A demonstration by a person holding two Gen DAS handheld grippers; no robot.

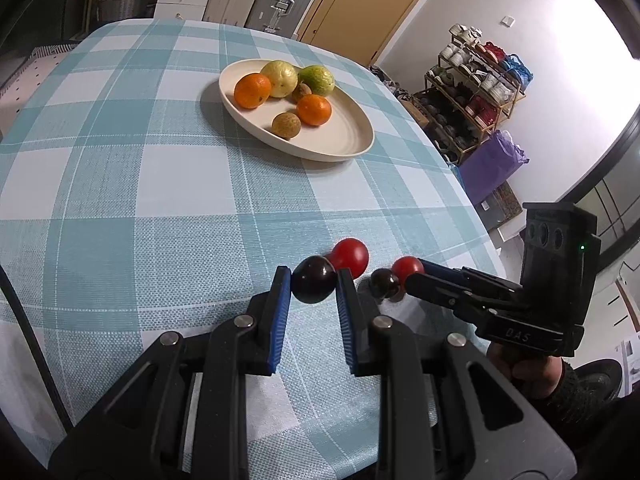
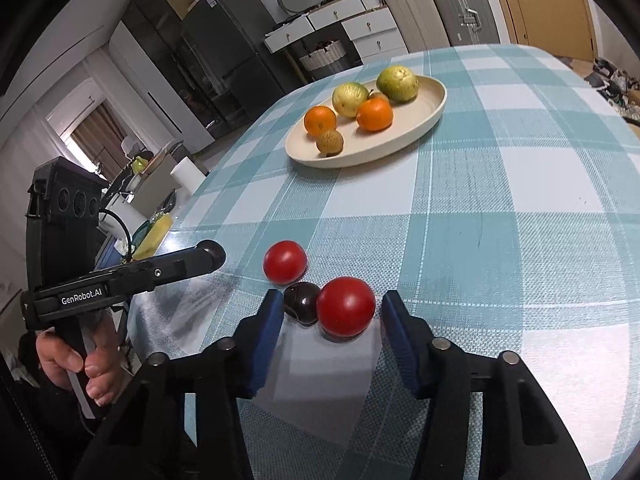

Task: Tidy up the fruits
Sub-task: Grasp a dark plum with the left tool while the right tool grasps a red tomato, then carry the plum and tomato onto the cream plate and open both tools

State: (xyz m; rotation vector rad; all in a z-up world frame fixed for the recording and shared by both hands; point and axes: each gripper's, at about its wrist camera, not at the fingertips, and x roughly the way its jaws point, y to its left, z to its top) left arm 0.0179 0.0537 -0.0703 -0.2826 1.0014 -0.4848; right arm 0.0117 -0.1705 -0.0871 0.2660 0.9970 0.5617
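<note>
My left gripper (image 1: 313, 286) is shut on a dark plum (image 1: 313, 285), held at its fingertips just above the checked tablecloth; that plum shows at its tip in the right wrist view (image 2: 213, 253). A red tomato (image 1: 349, 256) lies just beyond it. My right gripper (image 2: 328, 312) is open around a second red tomato (image 2: 346, 306) and a second dark plum (image 2: 302, 303) on the cloth. The other tomato (image 2: 285, 261) lies just past them. A cream plate (image 1: 352, 136) farther back holds two oranges, two green-yellow fruits and small brown fruits.
The table edge runs close on the right in the left wrist view (image 1: 472, 200), with a shoe rack (image 1: 472, 96) beyond. Drawers and suitcases (image 2: 448, 8) stand behind the table.
</note>
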